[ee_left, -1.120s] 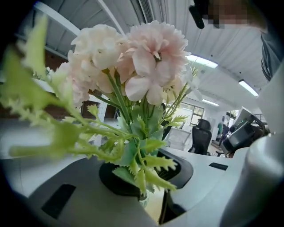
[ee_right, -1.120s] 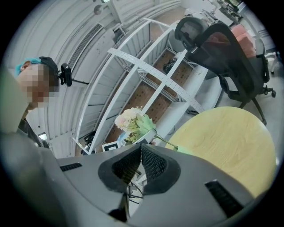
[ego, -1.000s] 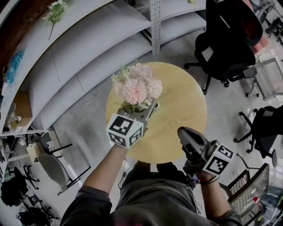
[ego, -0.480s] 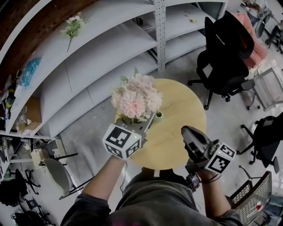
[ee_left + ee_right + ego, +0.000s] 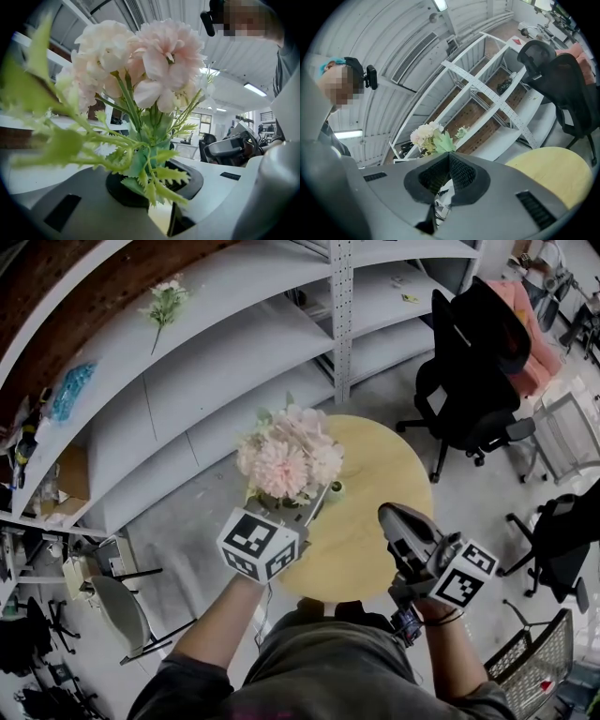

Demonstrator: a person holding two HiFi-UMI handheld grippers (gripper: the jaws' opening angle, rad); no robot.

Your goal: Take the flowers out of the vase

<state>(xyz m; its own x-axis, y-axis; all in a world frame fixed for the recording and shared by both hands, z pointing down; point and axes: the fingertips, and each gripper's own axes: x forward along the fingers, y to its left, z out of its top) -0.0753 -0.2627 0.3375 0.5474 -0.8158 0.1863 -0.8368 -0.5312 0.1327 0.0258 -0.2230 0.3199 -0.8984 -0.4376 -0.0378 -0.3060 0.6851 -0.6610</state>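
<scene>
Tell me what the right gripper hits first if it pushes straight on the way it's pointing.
Probably the flowers in the left gripper: in the right gripper view they sit just over the right gripper's closed tips. Depth is unclear; missing them, it would reach the shelves behind.

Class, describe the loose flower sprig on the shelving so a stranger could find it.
Find the long white shelving behind the round wooden table. On the board nearest the brown wall lies a small pale sprig with a green stem. Unlike the big pink bouquet in the left gripper, it lies alone.
</scene>
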